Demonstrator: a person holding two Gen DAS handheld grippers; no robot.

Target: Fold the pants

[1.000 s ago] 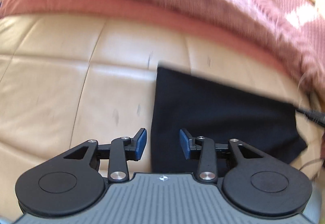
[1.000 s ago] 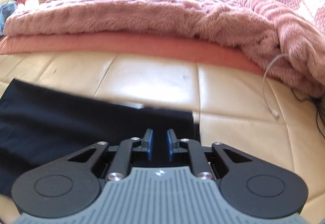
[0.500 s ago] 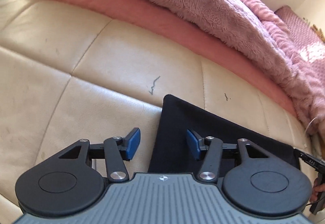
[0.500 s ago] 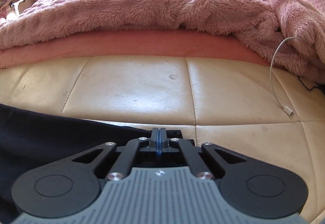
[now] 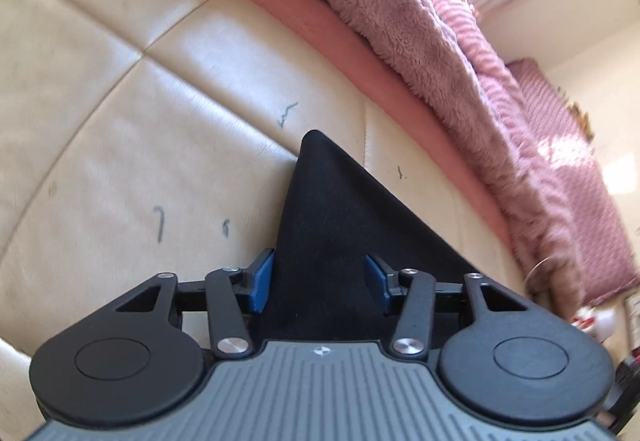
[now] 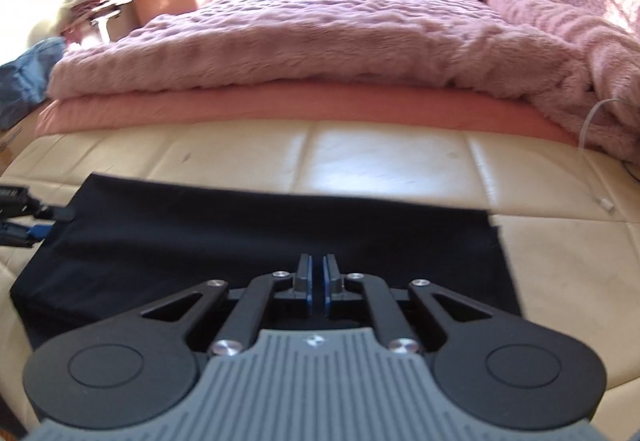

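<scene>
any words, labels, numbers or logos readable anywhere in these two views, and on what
No readable words or numbers in either view.
A small round emblem, without letters, sits on the grey body of the left hand-held gripper and of the right hand-held gripper.
Pen-like scribbles on the cream cushion: not letters.

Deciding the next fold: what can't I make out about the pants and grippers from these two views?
- Pants: near edge hidden in both views by the gripper bodies.
- Left gripper: jaws closing around the pants' edge; whether the pads touch cloth is unclear.
- Right gripper: shut over the pants; whether cloth is pinched, the fingers hide.
- Fold layers: black cloth shows no creases.
</scene>
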